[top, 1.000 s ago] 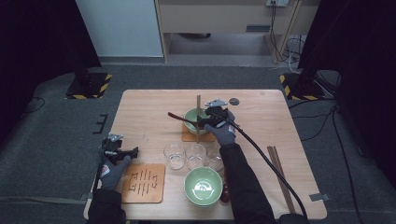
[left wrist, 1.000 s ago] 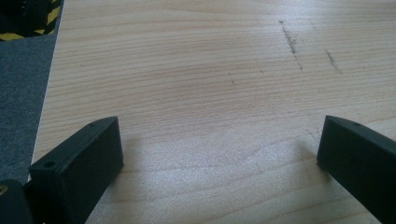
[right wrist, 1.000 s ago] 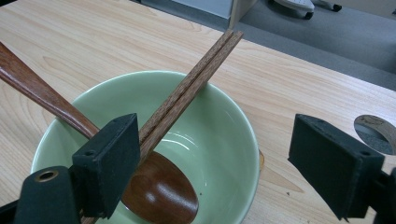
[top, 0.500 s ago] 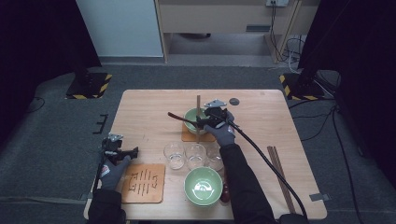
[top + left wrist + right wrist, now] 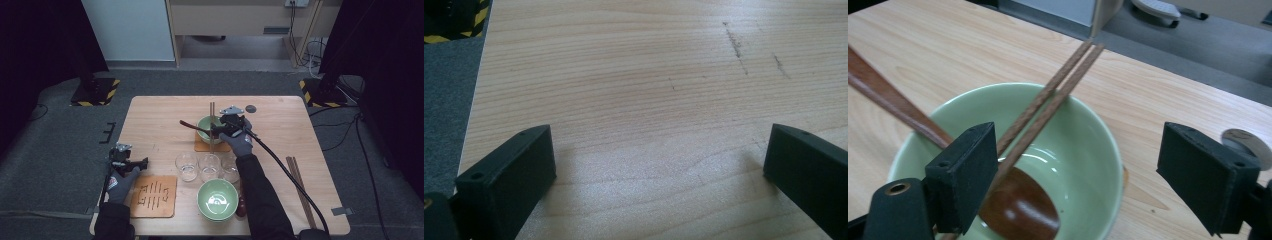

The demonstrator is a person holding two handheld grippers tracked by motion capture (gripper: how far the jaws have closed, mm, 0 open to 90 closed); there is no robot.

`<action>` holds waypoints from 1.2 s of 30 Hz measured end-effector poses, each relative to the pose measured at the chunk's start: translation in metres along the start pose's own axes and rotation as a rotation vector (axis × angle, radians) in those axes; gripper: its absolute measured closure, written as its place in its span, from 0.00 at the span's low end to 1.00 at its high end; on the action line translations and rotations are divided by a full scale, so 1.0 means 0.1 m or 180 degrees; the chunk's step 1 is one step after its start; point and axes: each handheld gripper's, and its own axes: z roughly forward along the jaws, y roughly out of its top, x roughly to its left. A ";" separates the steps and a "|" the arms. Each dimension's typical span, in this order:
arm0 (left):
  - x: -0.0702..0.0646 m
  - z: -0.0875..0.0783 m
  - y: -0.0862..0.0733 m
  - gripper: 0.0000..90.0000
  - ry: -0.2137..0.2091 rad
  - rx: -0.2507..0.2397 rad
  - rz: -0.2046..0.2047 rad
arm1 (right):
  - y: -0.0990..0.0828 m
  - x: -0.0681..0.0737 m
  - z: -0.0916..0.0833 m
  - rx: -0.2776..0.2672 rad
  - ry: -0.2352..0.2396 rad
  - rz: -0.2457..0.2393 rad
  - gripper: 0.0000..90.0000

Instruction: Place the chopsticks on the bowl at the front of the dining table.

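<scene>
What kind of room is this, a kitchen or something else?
Probably a lab or recording studio, not a kitchen: a wooden table laid with a green bowl and glasses stands between dark curtains, with striped stand bases on grey carpet.

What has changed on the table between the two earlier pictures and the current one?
Nothing visibly changed. The right hand-held gripper hangs open over the far green bowl with spoon and chopsticks, and the left hand-held gripper rests open near the table's left edge.

I see a pale green bowl [image 5: 1013, 150], a dark red-brown spoon [image 5: 1018, 207] inside, brown chopsticks [image 5: 1048, 102] toward one o'clock, black-jawed right gripper [image 5: 1093, 175].
</scene>
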 end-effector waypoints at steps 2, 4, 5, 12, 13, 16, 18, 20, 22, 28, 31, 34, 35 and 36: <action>0.00 0.00 0.00 0.00 0.0000 0.0000 0.0000 | -0.02 -0.02 0.02 0.0030 -0.0037 0.0006 0.18; 0.00 0.00 0.00 0.00 0.0000 0.0001 0.0000 | -0.04 -0.02 0.03 0.0071 -0.0049 -0.0006 0.18; 0.00 0.00 0.00 0.00 0.0000 0.0001 0.0000 | -0.05 -0.02 0.04 0.0083 -0.0044 -0.0010 0.18; 0.00 0.00 0.00 0.00 0.0000 0.0000 0.0000 | -0.06 -0.01 0.04 0.0087 -0.0013 -0.0021 0.18; 0.00 0.00 0.00 0.00 0.0000 0.0000 0.0000 | -0.06 -0.01 0.04 0.0079 -0.0011 -0.0027 0.18; 0.00 0.00 0.00 0.00 0.0000 0.0000 0.0001 | -0.06 0.00 0.05 0.0077 -0.0009 -0.0026 0.18; 0.00 0.00 0.00 0.00 0.0000 0.0000 0.0000 | -0.06 -0.01 0.05 0.0073 -0.0004 -0.0011 0.18; 0.00 0.00 0.00 0.00 0.0000 0.0000 0.0000 | -0.06 -0.01 0.04 0.0074 -0.0006 -0.0014 0.18; 0.00 0.00 0.00 0.00 0.0000 0.0000 0.0000 | -0.06 0.00 0.04 0.0067 -0.0001 -0.0018 0.18; 0.00 0.00 0.00 0.00 0.0000 0.0000 0.0000 | -0.07 0.00 0.05 0.0085 0.0002 -0.0027 0.18; 0.00 0.00 0.00 0.00 -0.0001 0.0001 0.0000 | -0.06 -0.02 0.03 0.0076 -0.0008 -0.0012 0.18; 0.00 0.00 0.00 0.00 -0.0002 0.0000 -0.0002 | -0.03 -0.06 -0.02 0.0027 -0.0035 0.0008 0.18; 0.00 0.00 0.00 0.00 -0.0002 0.0000 -0.0002 | -0.02 -0.07 -0.03 0.0017 -0.0042 0.0012 0.18; 0.00 0.00 0.00 0.00 -0.0002 0.0001 -0.0001 | -0.01 -0.09 -0.06 -0.0001 -0.0050 0.0014 0.18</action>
